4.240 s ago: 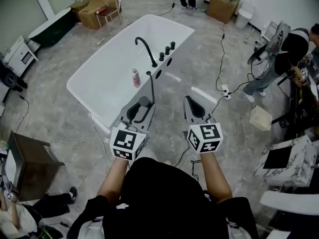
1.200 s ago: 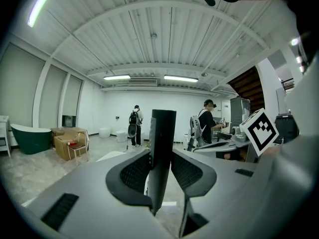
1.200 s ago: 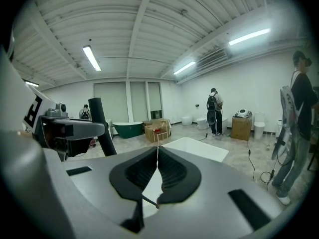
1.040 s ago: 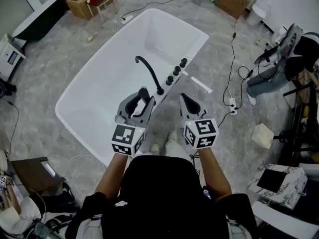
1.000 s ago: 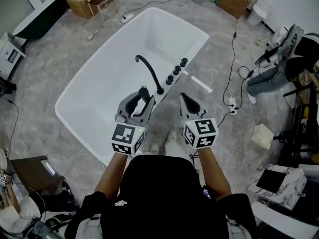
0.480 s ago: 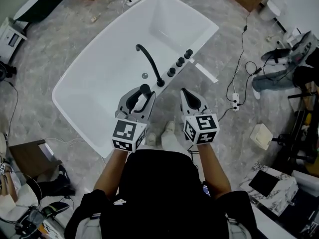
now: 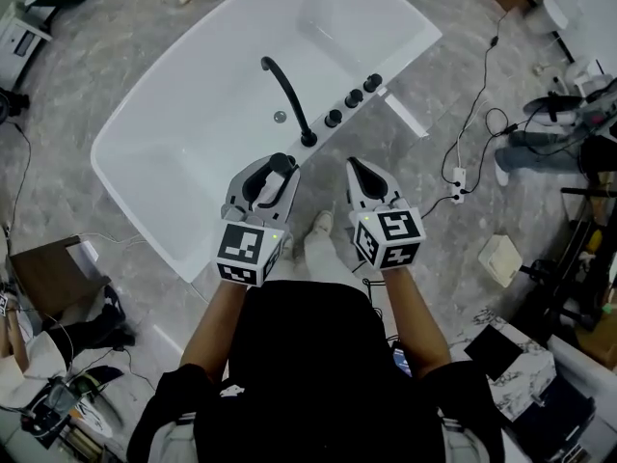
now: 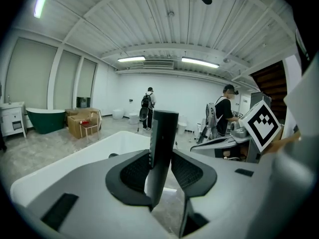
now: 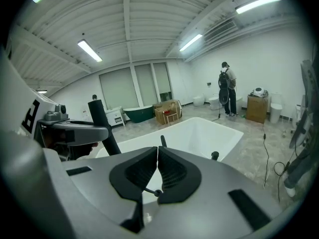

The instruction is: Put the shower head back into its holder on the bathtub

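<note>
The white bathtub (image 7: 183, 114) lies ahead of me, with a curved black faucet (image 7: 287, 95) and three black knobs (image 7: 354, 97) on its near right rim. My left gripper (image 7: 273, 170) hangs over the near rim, shut on the black stick-shaped shower head (image 7: 281, 161). In the left gripper view the shower head (image 8: 163, 133) stands upright between the pads of the left gripper (image 8: 160, 156). My right gripper (image 7: 355, 166) is beside it, shut and empty; its pads meet in the right gripper view (image 9: 157, 156). I cannot make out the holder.
Cables and a power strip (image 7: 457, 177) lie on the floor right of the tub. A white box (image 7: 501, 258) sits further right, a brown crate (image 7: 43, 273) at the left. People stand at the room's far side (image 8: 148, 108).
The tub has come closer and fills more of the head view. Both grippers have sunk toward its near rim, the left still holding the shower head, the right still shut.
</note>
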Available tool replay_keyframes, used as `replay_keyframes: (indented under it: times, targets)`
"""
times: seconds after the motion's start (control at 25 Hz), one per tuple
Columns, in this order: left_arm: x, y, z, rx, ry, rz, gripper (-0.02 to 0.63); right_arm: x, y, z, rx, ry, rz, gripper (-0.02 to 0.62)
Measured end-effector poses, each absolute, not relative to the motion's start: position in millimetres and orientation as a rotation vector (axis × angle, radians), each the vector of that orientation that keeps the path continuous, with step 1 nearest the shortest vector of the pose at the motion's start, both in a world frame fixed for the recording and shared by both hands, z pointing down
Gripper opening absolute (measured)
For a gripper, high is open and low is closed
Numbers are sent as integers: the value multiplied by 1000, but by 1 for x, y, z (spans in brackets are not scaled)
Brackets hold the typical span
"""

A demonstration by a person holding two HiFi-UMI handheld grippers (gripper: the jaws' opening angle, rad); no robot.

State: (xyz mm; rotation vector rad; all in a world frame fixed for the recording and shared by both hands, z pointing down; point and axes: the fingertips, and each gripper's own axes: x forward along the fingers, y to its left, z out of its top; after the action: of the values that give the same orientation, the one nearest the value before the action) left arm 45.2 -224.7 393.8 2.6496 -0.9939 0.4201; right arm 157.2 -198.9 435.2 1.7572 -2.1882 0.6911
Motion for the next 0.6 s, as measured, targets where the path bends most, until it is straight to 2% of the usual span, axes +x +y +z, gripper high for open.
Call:
replay_keyframes:
  times: [0.6]
  targets:
    - [54,-235,477,2527,-1086,513,147,162,-200,512,1544,-2158,810,23]
